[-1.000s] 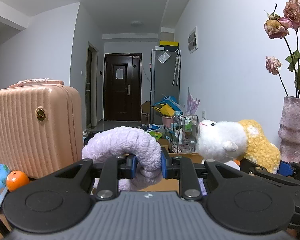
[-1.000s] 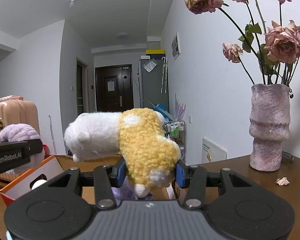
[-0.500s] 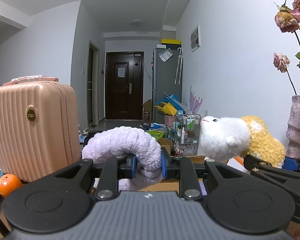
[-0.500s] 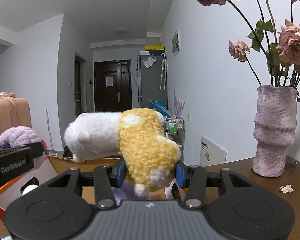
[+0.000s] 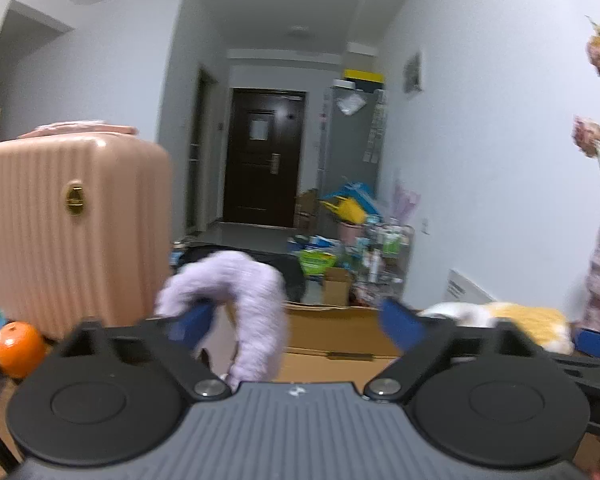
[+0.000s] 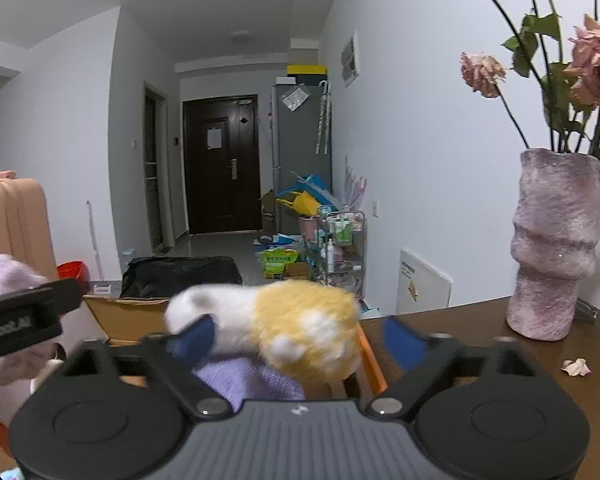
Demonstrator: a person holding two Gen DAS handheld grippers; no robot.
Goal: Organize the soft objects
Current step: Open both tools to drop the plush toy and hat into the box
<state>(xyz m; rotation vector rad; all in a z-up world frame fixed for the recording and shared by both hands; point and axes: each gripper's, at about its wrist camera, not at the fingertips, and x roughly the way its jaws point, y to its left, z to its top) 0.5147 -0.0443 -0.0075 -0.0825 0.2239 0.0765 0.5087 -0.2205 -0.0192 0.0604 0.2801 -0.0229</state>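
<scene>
The left claw [image 5: 296,326] stood wide open, its blue pads well apart. The lilac plush [image 5: 244,300] hung between them, draped against the left pad only, over the box [image 5: 332,340]. The right claw [image 6: 296,338] was open too. The sheep [image 6: 284,324] sat between its pads, over a lilac knit [image 6: 252,380] in the box, though blur hid whether it touched either pad or had landed.

Both toys looked light, soft and squashy, unlikely to slip or break; each would probably take a pinch best across the thick middle, where the pile gives.

The plush was a curved, fuzzy pale-purple arc. The sheep had a white head and curly yellow body. To its right, on the counter [image 6: 480,344], stood a vase [image 6: 552,248]; at far left, a suitcase [image 5: 72,232] and an orange [image 5: 20,344].
</scene>
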